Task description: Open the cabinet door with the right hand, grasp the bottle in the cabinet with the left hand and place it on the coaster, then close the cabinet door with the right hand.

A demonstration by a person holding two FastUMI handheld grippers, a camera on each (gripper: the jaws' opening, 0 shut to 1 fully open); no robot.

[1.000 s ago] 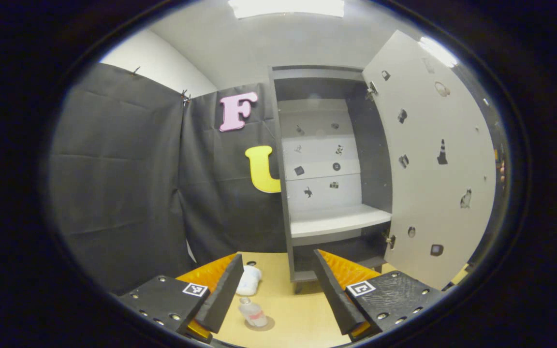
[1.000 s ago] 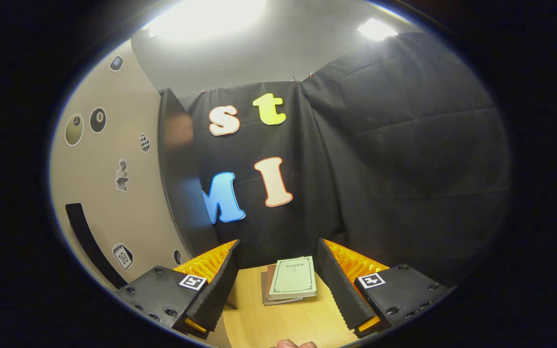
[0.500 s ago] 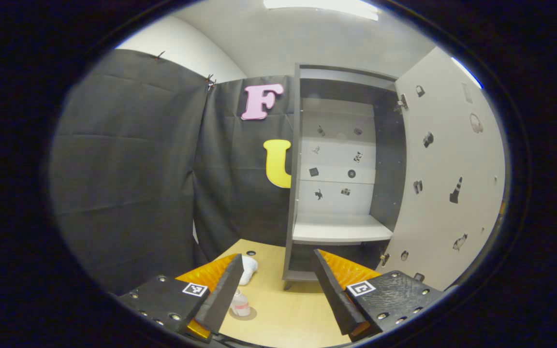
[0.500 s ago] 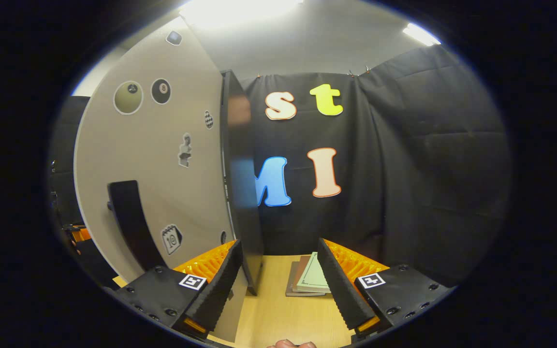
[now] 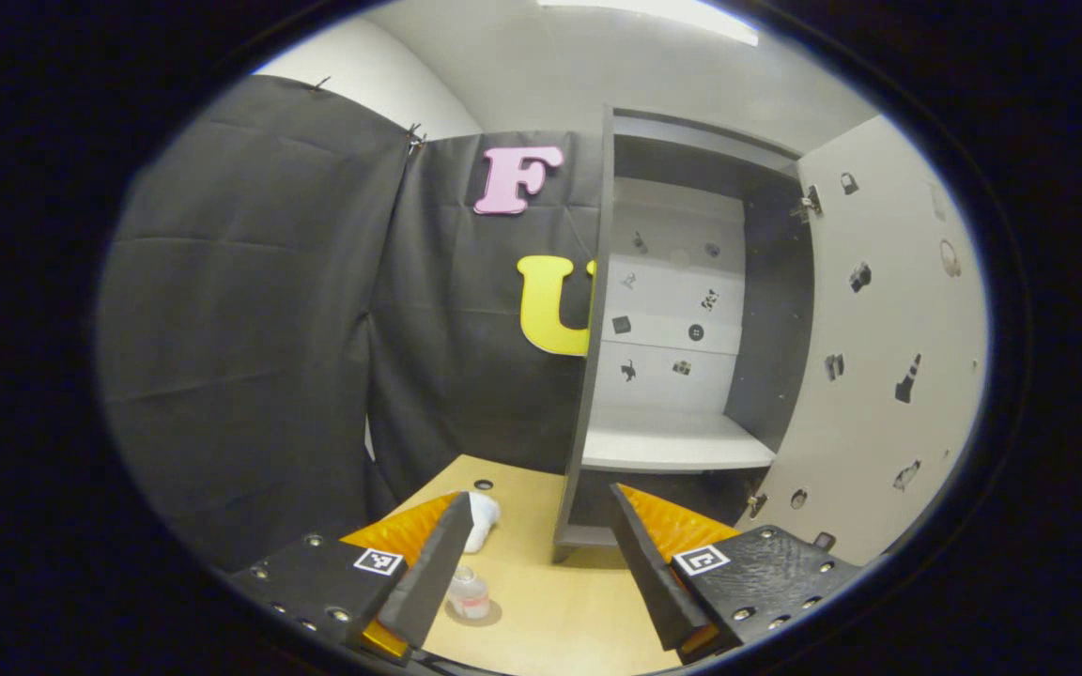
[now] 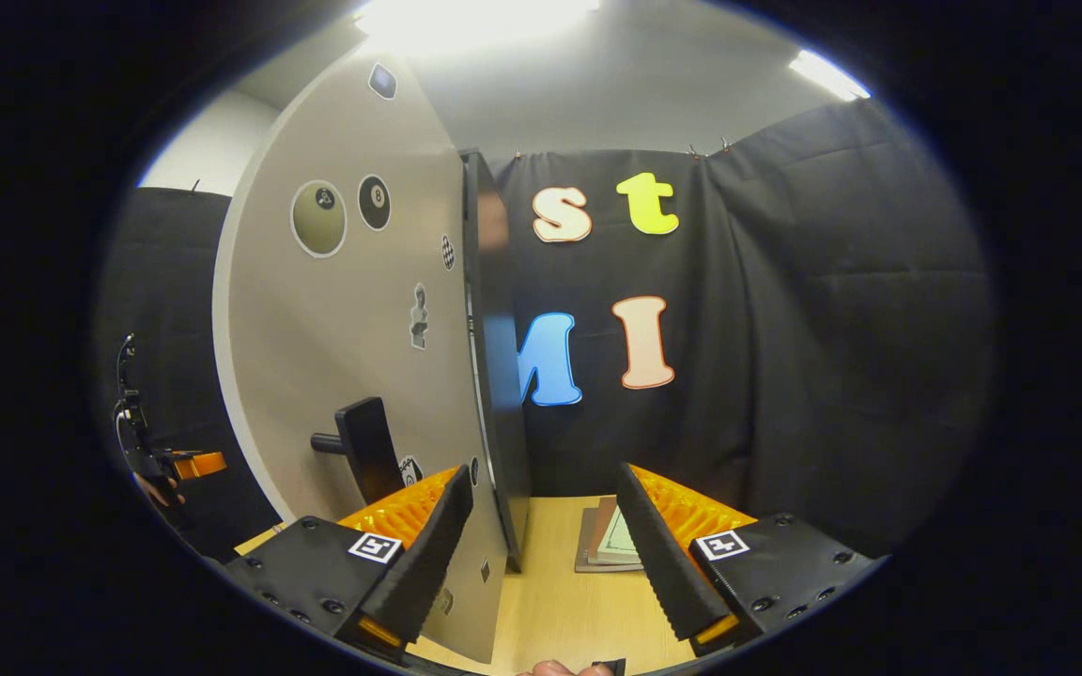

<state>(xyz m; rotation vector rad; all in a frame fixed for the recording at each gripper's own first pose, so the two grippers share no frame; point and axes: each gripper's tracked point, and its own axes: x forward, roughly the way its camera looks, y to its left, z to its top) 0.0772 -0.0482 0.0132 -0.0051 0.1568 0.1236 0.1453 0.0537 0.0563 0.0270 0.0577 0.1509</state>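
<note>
My bottle (image 5: pixel 470 594) stands on its coaster (image 5: pixel 489 615), so both grippers hang empty, fingers apart; my right gripper (image 6: pixel 536 549) faces the open door's (image 6: pixel 353 357) edge, ready to close it.

At lower left of the left gripper view, a finger (image 5: pixel 424 577) partly covers the bottle (image 5: pixel 471 593); books (image 6: pixel 618 545) are half-hidden.

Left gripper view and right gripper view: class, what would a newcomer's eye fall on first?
The open cabinet with its bare shelf, sticker-dotted door swung wide at right. Low down, the bottle stands on its coaster by the left gripper, whose fingers are spread.
</note>
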